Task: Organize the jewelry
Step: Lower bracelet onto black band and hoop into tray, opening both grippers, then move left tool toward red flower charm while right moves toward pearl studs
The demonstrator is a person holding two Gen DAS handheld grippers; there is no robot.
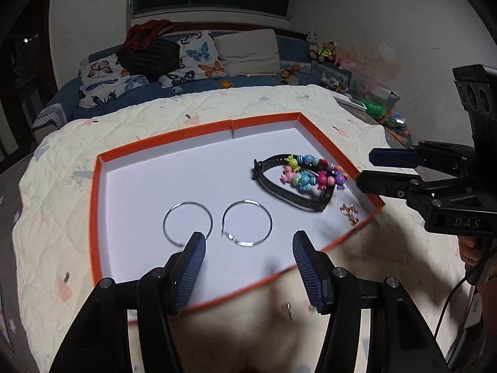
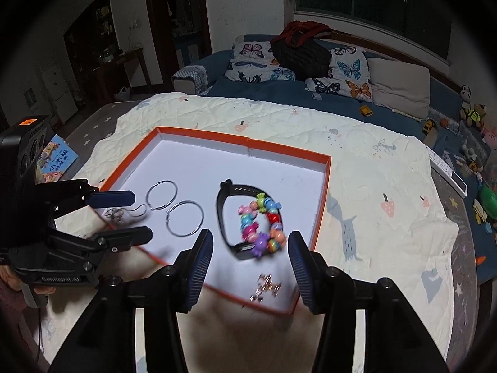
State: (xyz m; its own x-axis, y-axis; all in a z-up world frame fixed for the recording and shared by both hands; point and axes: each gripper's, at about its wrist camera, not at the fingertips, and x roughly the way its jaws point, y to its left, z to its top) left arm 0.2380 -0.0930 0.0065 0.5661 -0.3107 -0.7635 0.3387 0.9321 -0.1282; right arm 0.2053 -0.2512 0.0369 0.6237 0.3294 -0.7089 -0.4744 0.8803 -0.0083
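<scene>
An orange-rimmed tray [image 1: 198,131] [image 2: 323,192] with a white floor lies on the quilt. In it are two silver hoop earrings [image 1: 188,223] [image 1: 247,222] [image 2: 184,218], a black band [image 1: 281,183] [image 2: 225,214], a colourful bead bracelet [image 1: 313,175] [image 2: 261,223] lying on the band, and small gold earrings [image 1: 349,213] [image 2: 267,287]. My left gripper [image 1: 248,248] [image 2: 139,216] is open and empty above the tray's near edge by the hoops. My right gripper [image 2: 250,248] [image 1: 365,171] is open and empty, by the bracelet.
The tray rests on a cream quilt [image 1: 62,192] [image 2: 372,186] over a table. A blue sofa with butterfly cushions [image 1: 192,59] [image 2: 351,71] stands behind. Toys [image 1: 329,52] [image 2: 478,205] lie to the right. A children's book [image 2: 56,158] is on the floor at left.
</scene>
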